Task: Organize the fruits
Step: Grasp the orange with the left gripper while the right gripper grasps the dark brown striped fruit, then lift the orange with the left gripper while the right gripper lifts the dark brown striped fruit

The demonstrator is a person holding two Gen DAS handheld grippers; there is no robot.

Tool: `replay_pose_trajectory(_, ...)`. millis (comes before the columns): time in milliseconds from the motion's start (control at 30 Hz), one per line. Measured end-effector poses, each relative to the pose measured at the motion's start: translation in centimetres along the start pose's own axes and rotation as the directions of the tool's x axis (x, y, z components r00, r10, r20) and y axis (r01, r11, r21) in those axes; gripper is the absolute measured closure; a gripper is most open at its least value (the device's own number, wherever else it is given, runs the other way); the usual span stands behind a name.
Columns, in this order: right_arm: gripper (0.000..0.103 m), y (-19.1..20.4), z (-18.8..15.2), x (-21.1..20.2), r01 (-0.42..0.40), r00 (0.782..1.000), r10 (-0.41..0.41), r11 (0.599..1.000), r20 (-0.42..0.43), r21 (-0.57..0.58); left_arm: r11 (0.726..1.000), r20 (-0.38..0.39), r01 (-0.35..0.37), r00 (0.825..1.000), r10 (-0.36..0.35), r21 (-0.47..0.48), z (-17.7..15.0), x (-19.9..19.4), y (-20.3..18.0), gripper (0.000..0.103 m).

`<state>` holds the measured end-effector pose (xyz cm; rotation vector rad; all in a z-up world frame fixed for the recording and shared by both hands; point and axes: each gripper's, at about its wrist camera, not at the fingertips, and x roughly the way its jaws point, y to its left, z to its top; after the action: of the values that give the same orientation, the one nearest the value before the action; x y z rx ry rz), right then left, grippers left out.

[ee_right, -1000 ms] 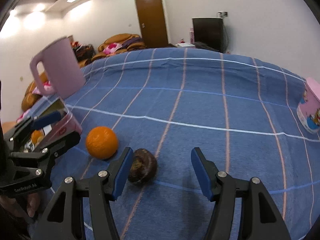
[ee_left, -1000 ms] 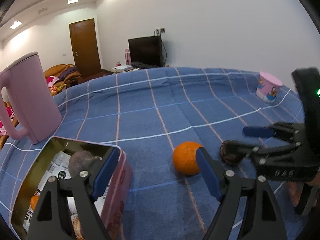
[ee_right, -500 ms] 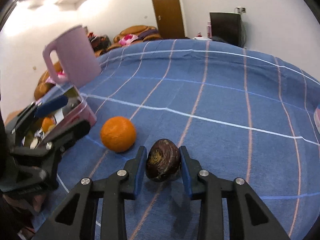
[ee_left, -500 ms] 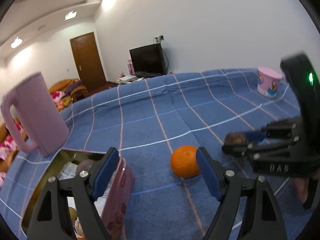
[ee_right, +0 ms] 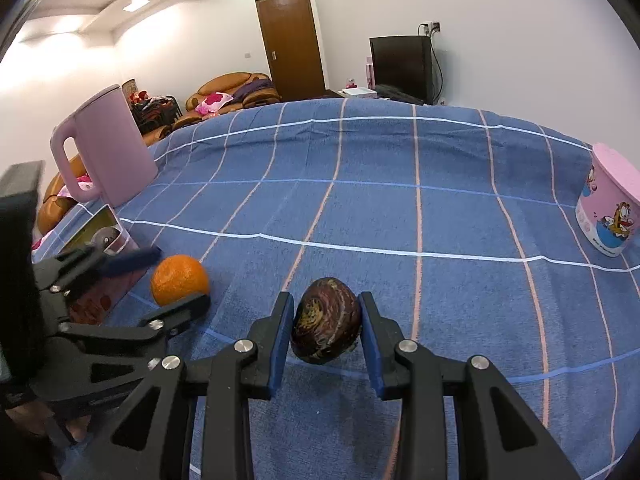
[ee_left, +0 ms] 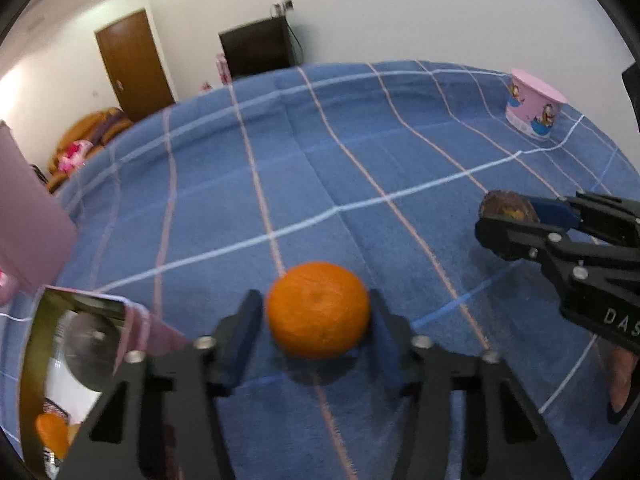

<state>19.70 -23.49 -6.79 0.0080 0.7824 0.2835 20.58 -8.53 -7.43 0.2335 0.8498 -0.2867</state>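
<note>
**Both grippers on fruit**

Your left gripper (ee_left: 316,320) is closing around the orange (ee_left: 318,314) on the blue blanket (ee_left: 320,160), tin box (ee_left: 80,344) to its left. Your right gripper (ee_right: 326,326) clamps the dark brown fruit (ee_right: 326,326).

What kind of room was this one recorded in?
Most likely a home living room: a sofa heaped with cushions, a dark TV screen by the wall and a wooden door, with a table under a blue checked cloth in front.
</note>
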Motion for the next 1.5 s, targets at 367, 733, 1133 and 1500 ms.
replay_pose_trajectory(367,0.068,0.9,-0.3,-0.7,-0.047,0.998,0.048,0.998,0.041,-0.040,0.999,0.065,-0.007,0.998,0.010,-0.039,-0.4,-1.4,0.2,0.054)
replay_pose_trajectory(733,0.068,1.6,-0.5,-2.5,-0.041,0.990,0.049,0.997,0.136,-0.067,0.993,0.178,-0.089,0.979,0.101,-0.070,-0.6,-3.7,0.1,0.054)
replay_pose_trajectory(1133,0.068,1.5,-0.8,-3.3,-0.035,0.982,0.047,0.997,0.183,-0.070,0.989,0.224,-0.108,0.966,0.128,-0.096,-1.0,-4.7,0.2,0.054)
replay_pose_trajectory(1500,0.068,1.8,-1.1,-4.4,-0.022,0.970,0.042,0.996,0.240,-0.086,0.985,0.267,-0.129,0.951,0.156,-0.116,-1.3,-5.6,0.4,0.054)
